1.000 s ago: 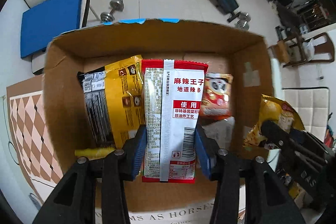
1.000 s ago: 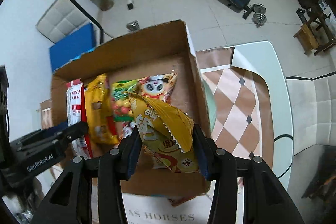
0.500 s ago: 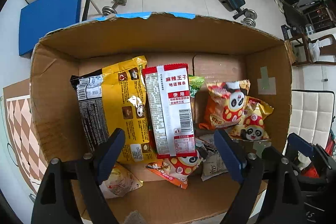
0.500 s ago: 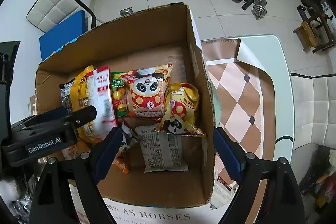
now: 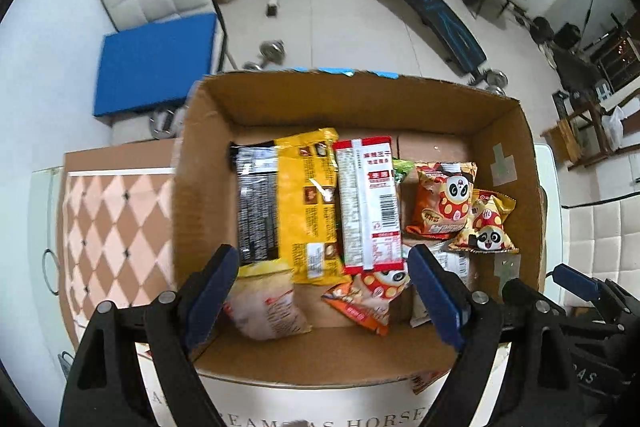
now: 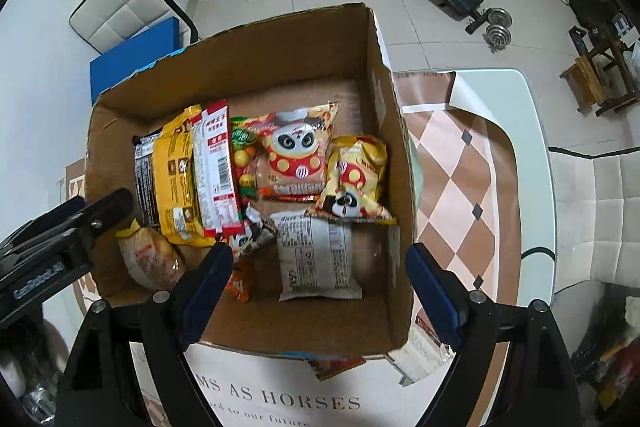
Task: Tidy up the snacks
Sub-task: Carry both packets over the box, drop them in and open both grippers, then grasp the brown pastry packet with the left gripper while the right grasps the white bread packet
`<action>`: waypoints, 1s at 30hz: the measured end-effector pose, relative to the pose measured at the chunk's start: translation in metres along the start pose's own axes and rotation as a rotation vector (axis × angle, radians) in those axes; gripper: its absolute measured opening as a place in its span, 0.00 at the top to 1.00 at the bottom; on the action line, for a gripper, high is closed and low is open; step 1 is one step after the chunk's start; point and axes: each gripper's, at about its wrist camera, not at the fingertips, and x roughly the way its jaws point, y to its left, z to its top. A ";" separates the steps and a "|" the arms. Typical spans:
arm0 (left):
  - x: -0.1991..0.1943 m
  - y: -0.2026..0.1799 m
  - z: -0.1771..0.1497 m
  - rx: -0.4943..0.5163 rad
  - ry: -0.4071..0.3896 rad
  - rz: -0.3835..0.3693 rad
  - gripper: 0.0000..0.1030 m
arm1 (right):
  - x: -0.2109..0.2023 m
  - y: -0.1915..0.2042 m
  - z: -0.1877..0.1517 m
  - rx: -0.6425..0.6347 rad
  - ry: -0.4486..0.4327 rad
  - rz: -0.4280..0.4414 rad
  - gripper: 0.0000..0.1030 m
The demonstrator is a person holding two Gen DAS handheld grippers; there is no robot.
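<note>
An open cardboard box (image 5: 352, 95) (image 6: 256, 55) holds several snack packs. A red and white spicy strip pack (image 5: 368, 203) (image 6: 214, 167) lies on a yellow and black bag (image 5: 304, 203) (image 6: 172, 175). A yellow panda pack (image 5: 486, 227) (image 6: 356, 179) lies at the box's right side beside an orange panda pack (image 5: 444, 199) (image 6: 296, 155). My left gripper (image 5: 324, 291) is open and empty above the box's near side. My right gripper (image 6: 320, 279) is open and empty above a white wrapped pack (image 6: 316, 255).
The box stands on a table with a diamond-pattern cloth (image 5: 108, 227) (image 6: 452, 171). Two loose packs (image 6: 336, 363) lie by the box's near wall. Gym equipment (image 5: 432, 7) and a blue mat (image 5: 156, 59) are on the floor beyond. White seat cushions (image 6: 596, 211) lie at right.
Both grippers opened and let go of their packs into the box: the left dropped the red and white strip pack, the right the yellow panda pack. Both have pulled back upward.
</note>
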 end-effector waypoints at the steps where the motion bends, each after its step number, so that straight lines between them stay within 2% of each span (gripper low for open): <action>1: -0.008 0.002 -0.007 -0.001 -0.026 0.014 0.16 | -0.002 0.001 -0.004 -0.003 -0.006 0.000 0.12; 11: -0.063 0.010 -0.057 -0.033 -0.176 0.058 0.16 | -0.036 0.015 -0.054 -0.052 -0.109 -0.028 0.12; 22: -0.122 0.008 -0.112 0.016 -0.304 0.063 0.16 | -0.094 0.032 -0.117 -0.077 -0.246 -0.046 0.12; 30: -0.147 0.008 -0.147 0.042 -0.329 0.032 0.16 | -0.123 0.044 -0.164 -0.073 -0.276 -0.024 0.12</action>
